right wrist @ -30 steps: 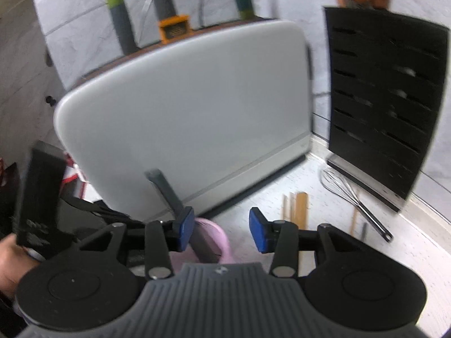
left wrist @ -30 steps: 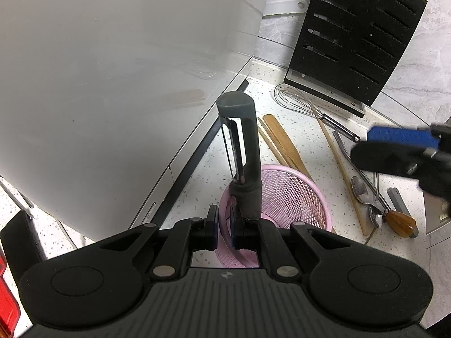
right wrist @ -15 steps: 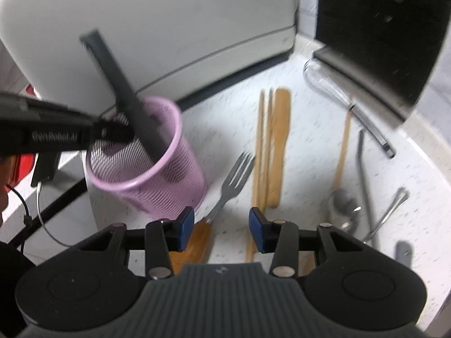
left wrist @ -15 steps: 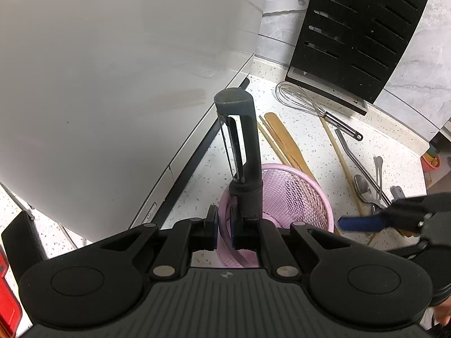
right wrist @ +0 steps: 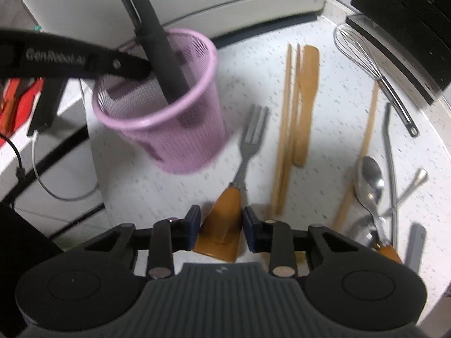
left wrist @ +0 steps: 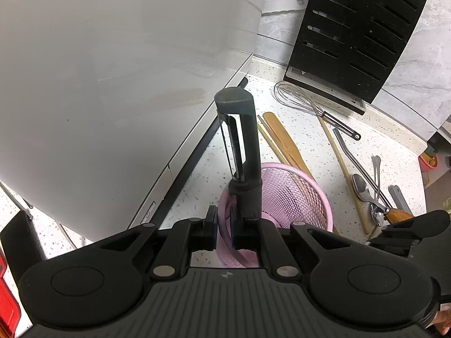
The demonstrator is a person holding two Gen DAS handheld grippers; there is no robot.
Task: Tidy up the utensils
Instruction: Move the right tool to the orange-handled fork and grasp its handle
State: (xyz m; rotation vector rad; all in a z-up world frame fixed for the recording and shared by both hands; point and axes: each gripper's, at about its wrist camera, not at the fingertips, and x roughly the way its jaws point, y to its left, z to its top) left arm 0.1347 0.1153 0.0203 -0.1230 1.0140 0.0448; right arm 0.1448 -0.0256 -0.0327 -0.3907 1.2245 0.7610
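Right wrist view is showing one dark grey peeler [right wrist: 157,42] standing in the pink mesh cup [right wrist: 169,129], whose rim the left gripper [left wrist: 224,226] is pinching; beside that cup the right gripper [right wrist: 221,229] is straddling, fingers apart, the wooden-handled fork [right wrist: 239,169]; wooden chopsticks [right wrist: 284,129], spoons and whisk are lying beyond, unsorted.

- A pink mesh cup [right wrist: 163,107] stands upright on the speckled counter
- A dark grey peeler [left wrist: 242,152] leans inside the cup, blade end up
- A fork [right wrist: 248,146] with an orange handle lies flat just beside the cup
- Wooden chopsticks [right wrist: 284,129] and a wooden spatula [right wrist: 305,101] lie side by side
- A wire whisk [right wrist: 366,64], spoons [right wrist: 369,180] and other metal pieces lie further right
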